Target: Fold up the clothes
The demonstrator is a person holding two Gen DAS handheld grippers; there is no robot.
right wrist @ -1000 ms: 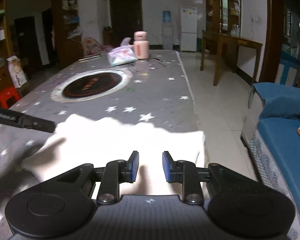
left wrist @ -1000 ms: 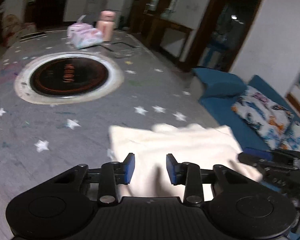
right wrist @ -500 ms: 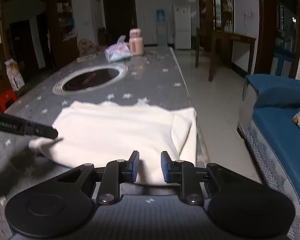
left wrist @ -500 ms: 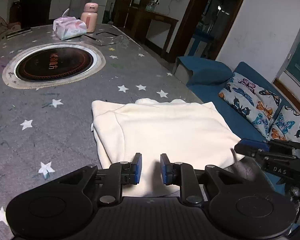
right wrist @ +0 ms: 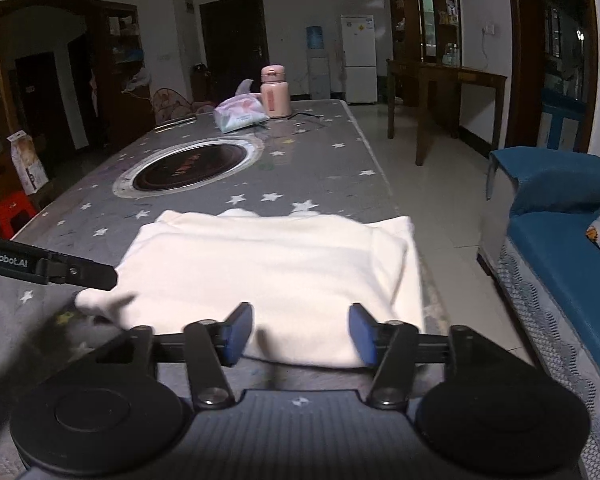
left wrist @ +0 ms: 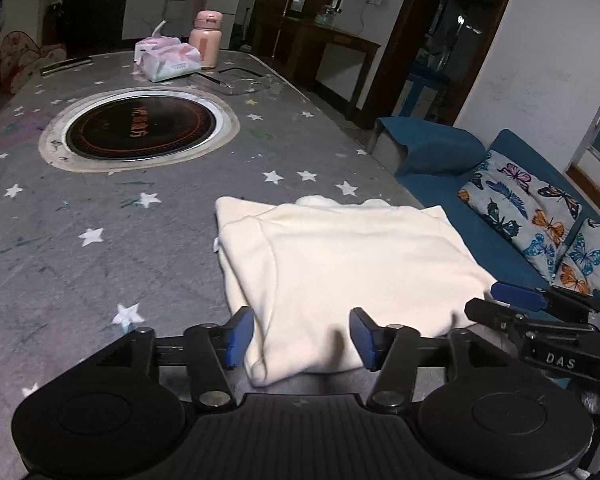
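Observation:
A cream garment (left wrist: 352,264) lies folded into a flat rectangle on the grey star-print tabletop (left wrist: 100,240), close to the near right corner. My left gripper (left wrist: 300,338) is open just above the garment's near left edge, with nothing between its blue pads. In the right wrist view the same garment (right wrist: 268,268) spreads ahead, and my right gripper (right wrist: 298,334) stands open over its near right edge, holding nothing. Each gripper shows at the side of the other's view: the right one (left wrist: 540,316), the left one (right wrist: 52,266).
A round black hotplate (left wrist: 140,128) is set into the table's middle. A tissue pack (left wrist: 168,60) and a pink flask (left wrist: 205,44) stand at the far end. A blue sofa with butterfly cushions (left wrist: 532,216) runs along the right, past the table edge.
Both grippers were nearly shut a moment ago and have opened wide. The garment, lifted and blurred a second ago, now lies flat and still on the table.

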